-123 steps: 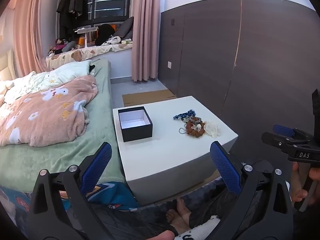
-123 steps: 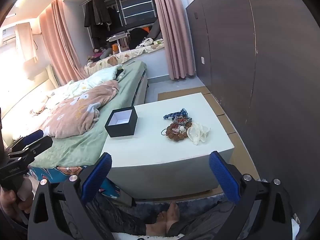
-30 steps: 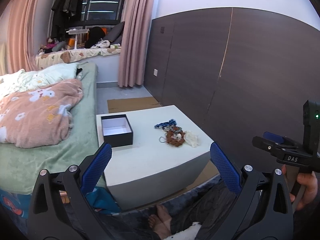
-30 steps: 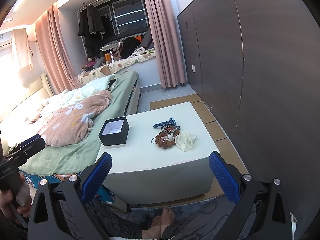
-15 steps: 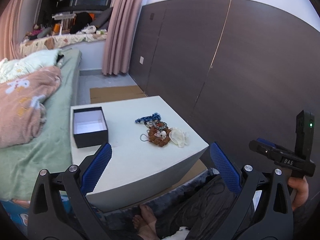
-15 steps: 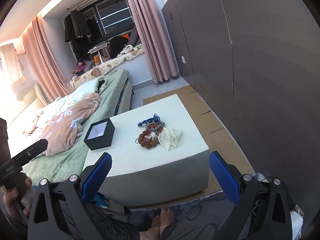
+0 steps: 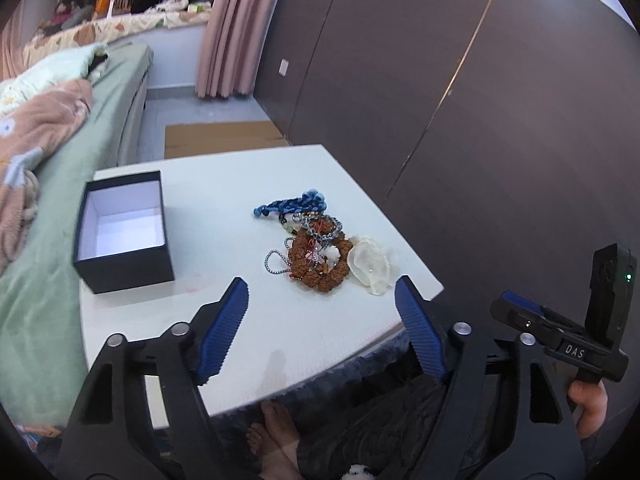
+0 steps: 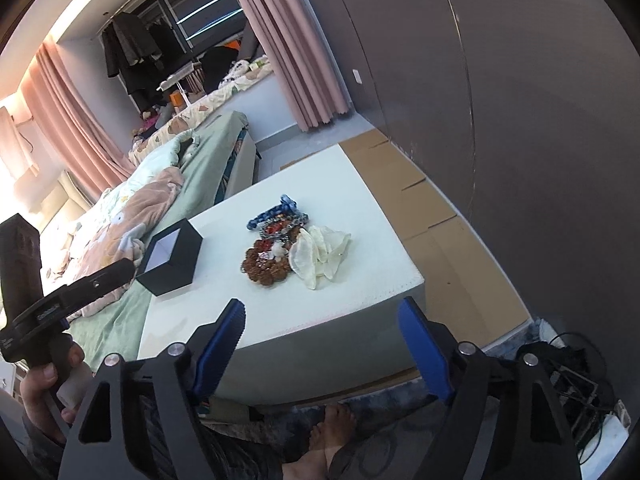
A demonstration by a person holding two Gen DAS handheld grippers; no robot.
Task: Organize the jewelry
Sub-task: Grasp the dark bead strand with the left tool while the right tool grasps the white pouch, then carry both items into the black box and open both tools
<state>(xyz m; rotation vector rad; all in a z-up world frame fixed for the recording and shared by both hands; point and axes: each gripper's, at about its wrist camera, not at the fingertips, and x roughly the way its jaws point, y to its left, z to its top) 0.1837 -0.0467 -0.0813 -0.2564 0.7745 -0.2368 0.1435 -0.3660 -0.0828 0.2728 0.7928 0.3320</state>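
A pile of jewelry lies on the white table [image 7: 224, 320]: a brown bead bracelet [image 7: 320, 262], a blue braided cord [image 7: 290, 204], a silver chain [image 7: 276, 261] and a pale translucent pouch [image 7: 370, 266]. An open black box [image 7: 122, 230] with a white inside stands to the left. My left gripper [image 7: 320, 312] is open and empty over the table's near edge, short of the pile. My right gripper [image 8: 322, 332] is open and empty in front of the table [image 8: 360, 280]; the bracelet [image 8: 266, 266], pouch [image 8: 320, 254] and box [image 8: 172, 256] show beyond it.
A bed [image 7: 60, 152] with a green sheet and pink blanket adjoins the table's left side. A dark panelled wall [image 7: 460, 120] runs along the right. Cardboard [image 8: 432, 208] lies on the floor by the wall. Bare feet [image 7: 276, 432] rest below the table's front.
Both grippers have moved forward and down toward the table, so the jewelry pile and box look closer. Their jaws stay open and empty.
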